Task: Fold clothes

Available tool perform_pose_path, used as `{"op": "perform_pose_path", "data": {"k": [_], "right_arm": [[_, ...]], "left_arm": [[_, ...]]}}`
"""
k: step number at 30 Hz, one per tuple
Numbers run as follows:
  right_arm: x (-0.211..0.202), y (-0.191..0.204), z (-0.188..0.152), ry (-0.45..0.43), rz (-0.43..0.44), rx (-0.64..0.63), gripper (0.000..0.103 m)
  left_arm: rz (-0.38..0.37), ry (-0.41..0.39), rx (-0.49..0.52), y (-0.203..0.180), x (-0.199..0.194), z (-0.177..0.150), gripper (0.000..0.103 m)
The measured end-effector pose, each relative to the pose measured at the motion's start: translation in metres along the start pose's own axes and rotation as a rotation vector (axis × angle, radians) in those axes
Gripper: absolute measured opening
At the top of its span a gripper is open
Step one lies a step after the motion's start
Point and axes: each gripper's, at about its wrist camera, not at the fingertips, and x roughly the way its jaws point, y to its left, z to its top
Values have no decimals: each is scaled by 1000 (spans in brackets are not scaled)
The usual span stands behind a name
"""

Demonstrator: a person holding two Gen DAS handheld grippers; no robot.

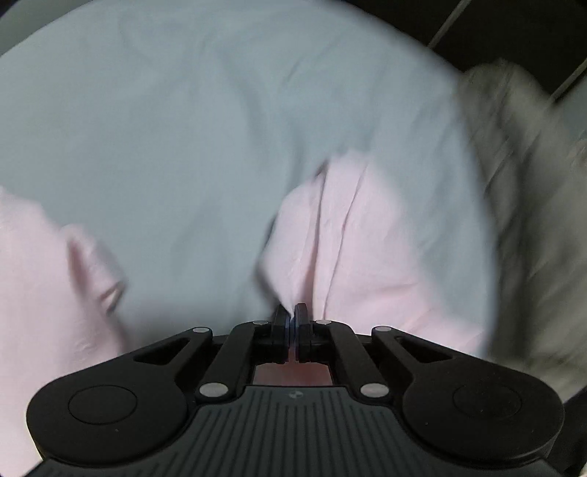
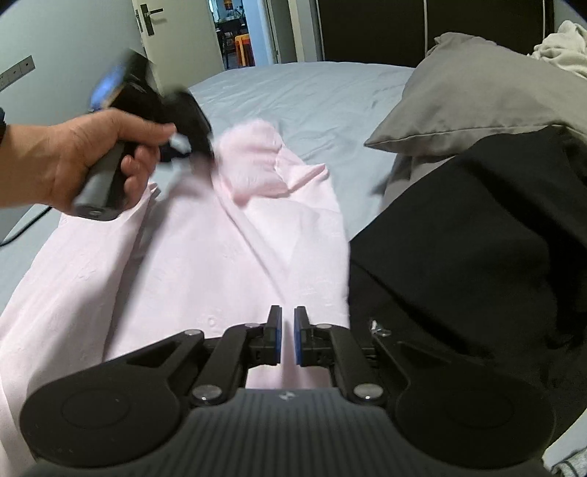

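Observation:
A pale pink shirt (image 2: 205,264) lies spread on the light blue bed sheet (image 2: 312,95). My right gripper (image 2: 288,323) sits over the shirt's near right part. Its jaws are almost together, with pink cloth in the narrow gap and a crease running up to them. A hand (image 2: 73,157) holds my left gripper (image 2: 198,157), blurred, down at the shirt's far end. In the left wrist view that left gripper (image 1: 291,312) is shut, and a raised fold of the pink shirt (image 1: 352,238) runs into its tips over the sheet (image 1: 165,128).
A black garment (image 2: 477,257) lies right beside the shirt. A grey pillow (image 2: 477,91) sits behind it, with white clothes (image 2: 565,47) at the far right. The blurred grey pillow (image 1: 521,183) also shows in the left wrist view. Beyond the bed is an open doorway (image 2: 234,33).

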Motion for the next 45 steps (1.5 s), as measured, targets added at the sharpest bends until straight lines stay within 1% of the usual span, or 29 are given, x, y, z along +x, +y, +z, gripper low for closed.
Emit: {"op": "perform_pose_path", "data": {"k": [3, 5, 6, 8, 9, 11, 12, 14, 15, 16, 17, 22, 24, 25, 26, 29, 30, 31, 33, 34, 35, 36, 38, 39, 40, 42, 43, 44, 45], "right_arm": [[3, 3, -1, 12, 12, -12, 9], [5, 5, -2, 17, 15, -24, 9], [5, 6, -2, 18, 16, -28, 9], [6, 6, -1, 18, 17, -27, 9], [6, 5, -1, 18, 17, -23, 8], [6, 4, 0, 16, 17, -17, 9], [5, 4, 1, 15, 17, -16, 9], [4, 5, 2, 13, 18, -14, 9], [3, 5, 2, 12, 18, -15, 9], [2, 5, 2, 11, 19, -15, 9], [2, 4, 2, 11, 20, -15, 9], [-2, 1, -1, 9, 29, -4, 9], [-3, 0, -4, 12, 33, 4, 9], [-4, -1, -6, 13, 34, 6, 9], [-4, -1, -7, 14, 34, 7, 9], [-7, -2, -10, 16, 38, 10, 9], [-7, -3, -10, 17, 39, 11, 9], [-8, -4, -11, 17, 41, 13, 9], [-11, -5, -13, 18, 47, 15, 9], [-12, -5, -13, 18, 50, 12, 9], [-13, -5, -14, 18, 53, 8, 9], [-15, -5, -15, 18, 56, 6, 9], [-16, -5, -17, 18, 59, 5, 9], [-17, -6, -19, 19, 60, 6, 9], [-17, -7, -20, 21, 60, 9, 9], [-17, -7, -22, 25, 58, 17, 9], [-16, -7, -23, 26, 55, 19, 9], [-16, -7, -23, 25, 54, 21, 9], [-16, -7, -22, 22, 52, 22, 9]], "left_arm": [[14, -196, -13, 8, -25, -6, 0], [58, -277, -18, 8, -39, -8, 0], [50, -288, -21, 7, -46, -9, 0], [-70, -260, -15, 6, -52, -14, 1], [-133, -227, -6, 2, -53, -18, 3], [-229, -145, 13, -6, -51, -29, 22], [-253, -110, 17, -12, -48, -34, 25], [-278, -75, 10, -22, -45, -43, 33], [-274, -72, 11, -26, -43, -45, 36], [-260, -73, 18, -31, -41, -45, 44], [-237, -79, 39, -37, -39, -46, 46], [-70, -84, 287, -58, -34, -59, 45], [-42, -50, 373, -67, -25, -61, 26], [-23, -31, 391, -70, -20, -60, 2], [-14, -26, 384, -70, -19, -58, 0], [-73, -56, 326, -70, -28, -45, 0], [-87, -87, 309, -73, -33, -38, 0], [-111, -142, 283, -77, -40, -27, 0], [-197, -263, 225, -87, -54, 1, 0], [-229, -304, 207, -94, -59, 15, 0], [-240, -322, 196, -103, -62, 29, 0], [-227, -328, 193, -111, -63, 41, 0], [-194, -359, 189, -121, -70, 54, 0], [-196, -387, 184, -122, -76, 56, 0], [-203, -422, 181, -119, -82, 55, 5], [-203, -496, 165, -106, -94, 50, 30], [-189, -519, 146, -96, -98, 44, 56], [-178, -530, 130, -86, -99, 38, 64], [-164, -509, 125, -74, -96, 30, 64]]}}
